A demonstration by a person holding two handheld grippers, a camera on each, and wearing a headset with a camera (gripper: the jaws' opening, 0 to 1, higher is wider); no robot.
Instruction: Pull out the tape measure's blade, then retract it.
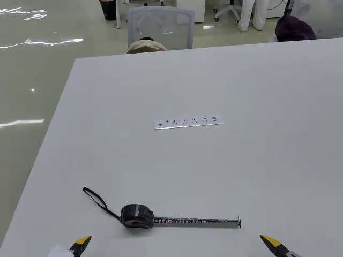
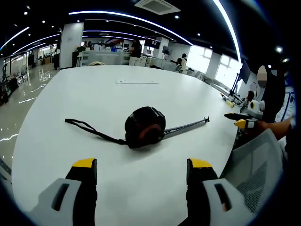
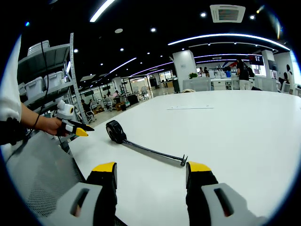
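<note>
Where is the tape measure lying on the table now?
In the head view, the tape measure lies near the front edge of the table, with its blade pulled out toward the right gripper.

One tape measure point(image 1: 137, 216) lay on the single white tabletop point(image 1: 225, 80). One blade point(image 1: 198, 220) stuck out of it, and one black strap point(image 1: 99, 201) trailed off the other side. One marked white strip point(image 1: 188, 122) sat further up. Two tongs were in play, the left tongs point(image 2: 142, 163) and the right tongs point(image 3: 151, 166), with two yellow-tipped jaws apiece. One grey chair point(image 1: 161, 27) stood at the far edge.
</note>
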